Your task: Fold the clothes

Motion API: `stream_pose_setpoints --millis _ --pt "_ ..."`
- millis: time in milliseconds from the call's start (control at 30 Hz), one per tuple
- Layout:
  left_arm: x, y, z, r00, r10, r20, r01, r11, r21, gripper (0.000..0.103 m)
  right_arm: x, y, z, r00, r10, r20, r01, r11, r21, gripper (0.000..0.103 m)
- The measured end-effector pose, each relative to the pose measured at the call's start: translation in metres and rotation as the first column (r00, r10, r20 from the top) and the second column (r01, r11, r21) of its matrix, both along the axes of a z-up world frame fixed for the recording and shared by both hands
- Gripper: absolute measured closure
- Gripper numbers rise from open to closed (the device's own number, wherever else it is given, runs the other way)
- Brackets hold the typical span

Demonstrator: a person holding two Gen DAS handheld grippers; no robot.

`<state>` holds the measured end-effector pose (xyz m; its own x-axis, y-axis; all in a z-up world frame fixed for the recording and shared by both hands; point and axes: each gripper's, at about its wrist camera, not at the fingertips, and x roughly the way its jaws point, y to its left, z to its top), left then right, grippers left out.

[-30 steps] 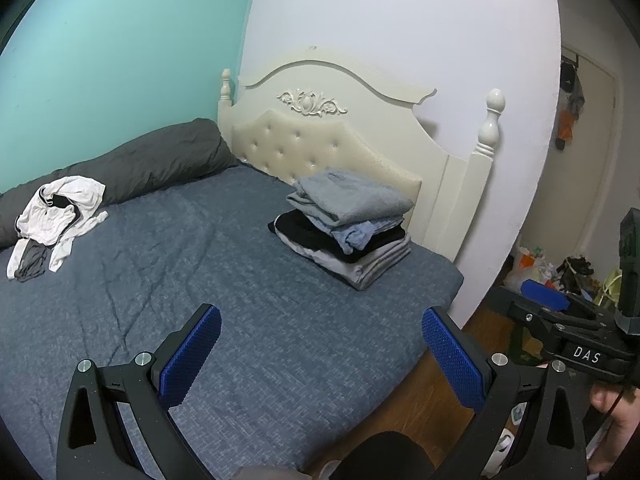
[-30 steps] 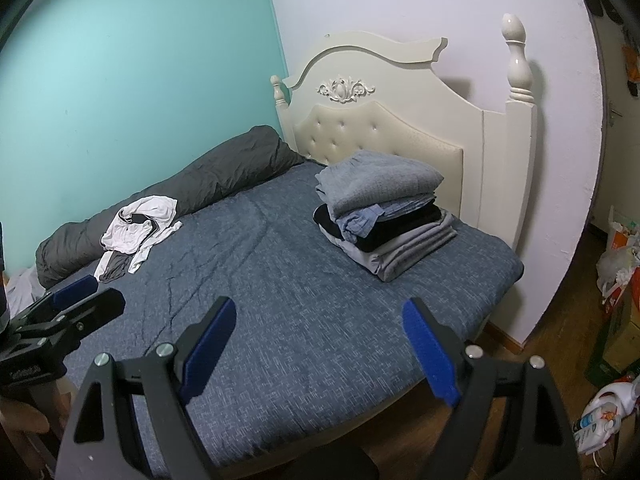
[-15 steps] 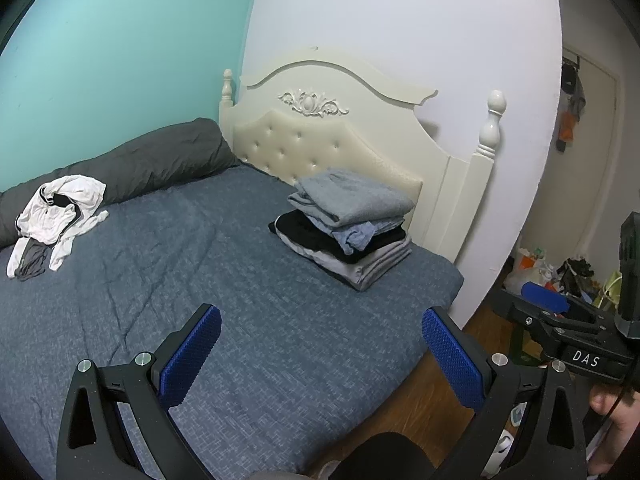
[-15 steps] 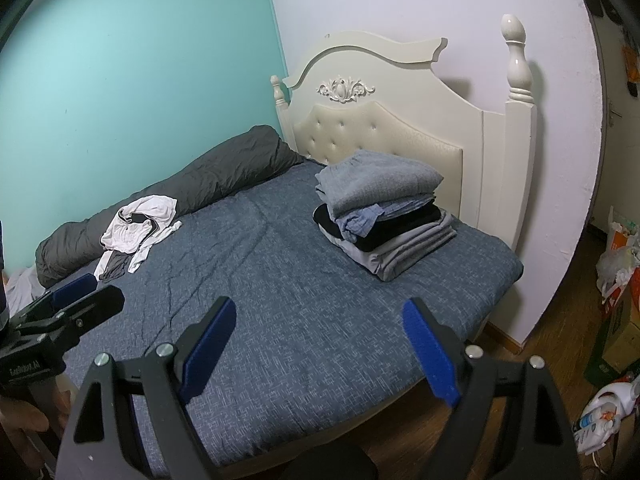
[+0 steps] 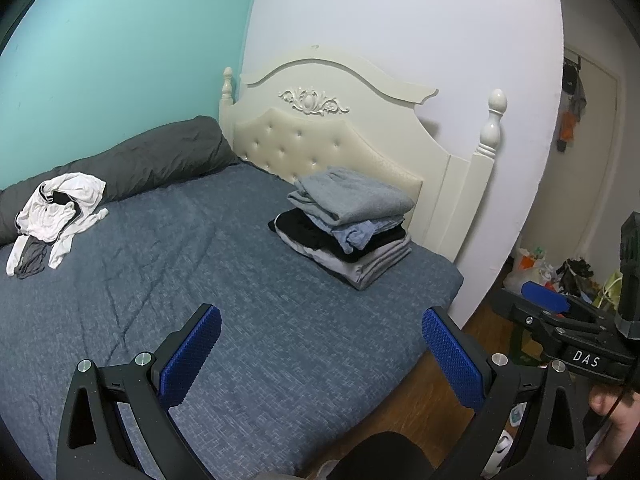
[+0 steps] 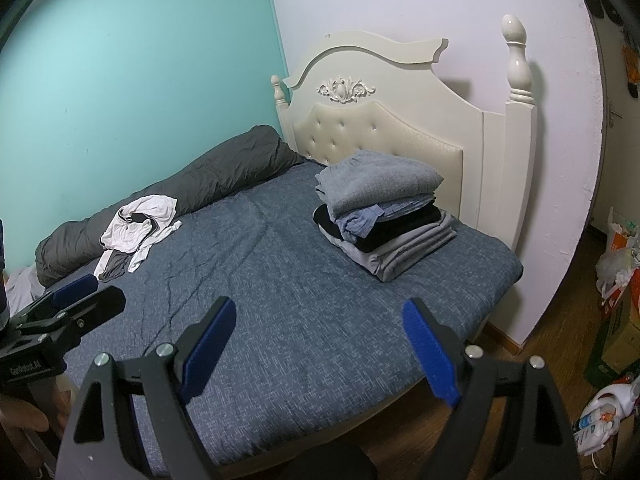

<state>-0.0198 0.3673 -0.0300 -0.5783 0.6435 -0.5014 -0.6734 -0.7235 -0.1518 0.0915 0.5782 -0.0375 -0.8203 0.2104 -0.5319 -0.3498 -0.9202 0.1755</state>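
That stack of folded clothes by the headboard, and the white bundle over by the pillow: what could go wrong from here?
The folded stack looks uneven, its top grey piece overhanging, so a nudge might topple it. The crumpled white garment is tangled with a darker piece, so one grab may lift both. Both the left gripper and the right gripper are open and empty above the bed.

White letters "DAS" stand on the black body of the right hand-held gripper, seen from the left wrist camera; small white print on the left hand-held gripper reads roughly "GenRobot.AI", though it is blurred
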Motion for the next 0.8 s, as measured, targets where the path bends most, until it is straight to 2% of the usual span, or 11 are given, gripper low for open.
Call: stream_pose_setpoints --millis 800 --pt "-0.0020 -0.0010 -0.0017 1.000 0.003 0.011 -0.003 1.000 -0.002 0.000 0.0005 -0.0027 -0.0026 1.000 0.000 0.003 0.000 1.000 0.000 0.017"
